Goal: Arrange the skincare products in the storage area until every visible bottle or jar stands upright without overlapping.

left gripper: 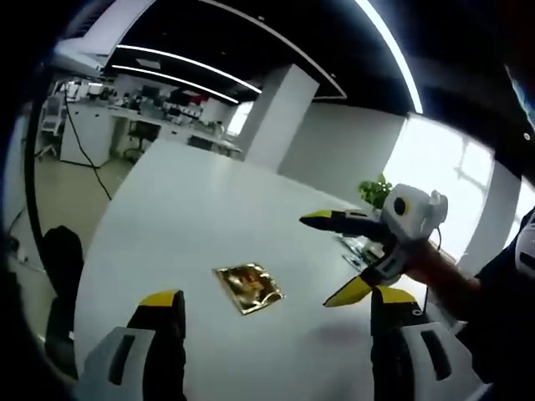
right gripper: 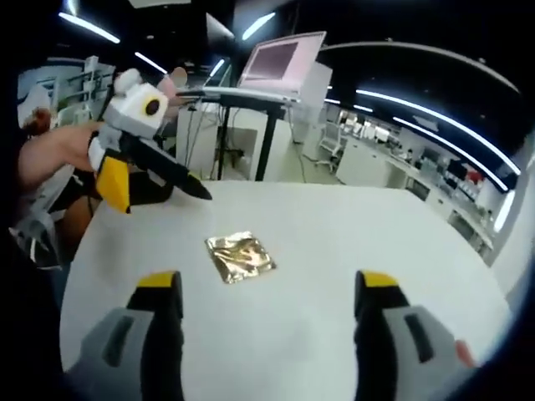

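Observation:
A small gold foil sachet [left gripper: 248,286] lies flat on the white table [left gripper: 192,209]. In the left gripper view my left gripper [left gripper: 277,297] hovers just above and in front of it, jaws wide apart and holding nothing. My right gripper [left gripper: 326,259] comes in from the right, also open, with its tips a little to the right of the sachet. In the right gripper view the sachet [right gripper: 241,256] lies just beyond my right gripper [right gripper: 267,281], which is open and holding nothing. My left gripper [right gripper: 165,202] is held open at the upper left, above the table [right gripper: 351,225].
A dark chair [left gripper: 63,259] stands by the table's left edge. A stand with a screen [right gripper: 280,63] rises behind the table. Desks [left gripper: 109,125], a pillar and a plant [left gripper: 378,190] stand further off. A person's sleeve [left gripper: 501,326] is at the right.

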Available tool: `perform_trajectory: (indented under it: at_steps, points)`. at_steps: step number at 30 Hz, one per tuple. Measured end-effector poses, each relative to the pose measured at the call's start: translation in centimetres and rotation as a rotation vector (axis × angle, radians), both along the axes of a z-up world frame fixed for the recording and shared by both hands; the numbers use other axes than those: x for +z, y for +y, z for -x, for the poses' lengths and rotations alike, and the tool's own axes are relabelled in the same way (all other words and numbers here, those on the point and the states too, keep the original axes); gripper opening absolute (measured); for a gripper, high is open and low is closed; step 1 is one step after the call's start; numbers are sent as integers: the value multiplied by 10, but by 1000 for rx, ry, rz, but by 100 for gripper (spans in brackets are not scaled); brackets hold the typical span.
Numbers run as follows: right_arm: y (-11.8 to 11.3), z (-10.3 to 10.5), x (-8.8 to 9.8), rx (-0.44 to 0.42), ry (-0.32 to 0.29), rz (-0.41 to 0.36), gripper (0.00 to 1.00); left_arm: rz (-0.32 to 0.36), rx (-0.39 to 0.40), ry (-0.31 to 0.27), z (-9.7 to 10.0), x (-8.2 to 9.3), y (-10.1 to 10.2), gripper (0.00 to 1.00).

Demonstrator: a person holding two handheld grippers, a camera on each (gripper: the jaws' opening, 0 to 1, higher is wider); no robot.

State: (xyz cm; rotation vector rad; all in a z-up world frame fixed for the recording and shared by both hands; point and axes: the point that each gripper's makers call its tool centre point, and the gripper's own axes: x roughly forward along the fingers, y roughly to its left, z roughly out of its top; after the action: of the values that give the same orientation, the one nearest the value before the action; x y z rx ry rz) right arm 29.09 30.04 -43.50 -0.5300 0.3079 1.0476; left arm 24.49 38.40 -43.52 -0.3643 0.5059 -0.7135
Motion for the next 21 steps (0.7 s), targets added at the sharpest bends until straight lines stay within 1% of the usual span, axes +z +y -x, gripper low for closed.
perform_trajectory:
  at_steps: [3,7,21]
  points:
    - [2,-2,-1,8,-1,4,85,15,-4,-1,0,2,-1,94]
    - [5,-5,-4,14,4,11,84,14,-9,-1,-1,2,-2,94]
    - [27,-12,-17,73,47,32,76,21,-8,10,-2,0,4,93]
